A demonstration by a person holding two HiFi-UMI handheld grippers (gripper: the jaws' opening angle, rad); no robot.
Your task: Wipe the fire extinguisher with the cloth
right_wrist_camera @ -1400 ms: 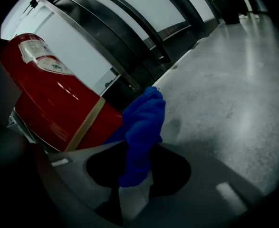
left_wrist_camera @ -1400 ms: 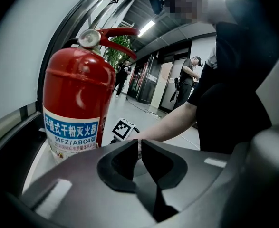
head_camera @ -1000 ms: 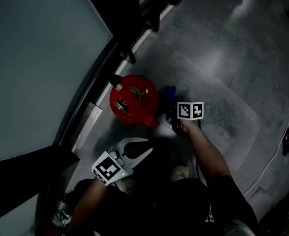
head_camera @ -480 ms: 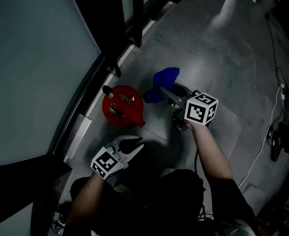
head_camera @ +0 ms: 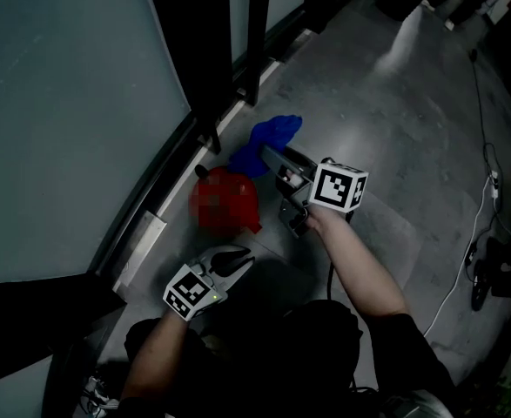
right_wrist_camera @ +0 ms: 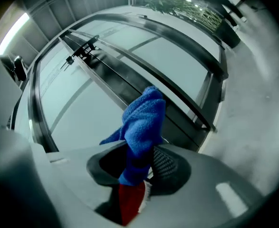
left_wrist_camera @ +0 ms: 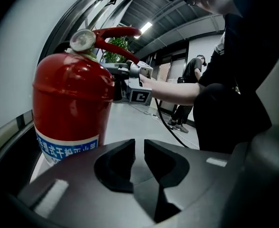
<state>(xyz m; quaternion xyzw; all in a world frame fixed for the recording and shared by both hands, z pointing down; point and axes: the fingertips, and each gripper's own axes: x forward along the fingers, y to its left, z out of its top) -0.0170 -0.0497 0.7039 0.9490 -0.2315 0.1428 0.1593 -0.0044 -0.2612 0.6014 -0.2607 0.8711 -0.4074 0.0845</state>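
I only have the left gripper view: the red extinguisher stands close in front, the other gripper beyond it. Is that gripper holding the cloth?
Observer: Yes. The right gripper view shows the right gripper shut on the blue cloth.
Operator: Where is the cloth relative to the extinguisher?
Observer: In the head view it sits just past the fire extinguisher, on the side away from the person.
Operator: Is it touching?
Observer: The right gripper view shows red directly under the cloth's lower end; I cannot confirm contact.

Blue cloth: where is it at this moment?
Head view, centre: the blue cloth is clamped in the right tool, just up and right of the red fire extinguisher, near the dark window frame.
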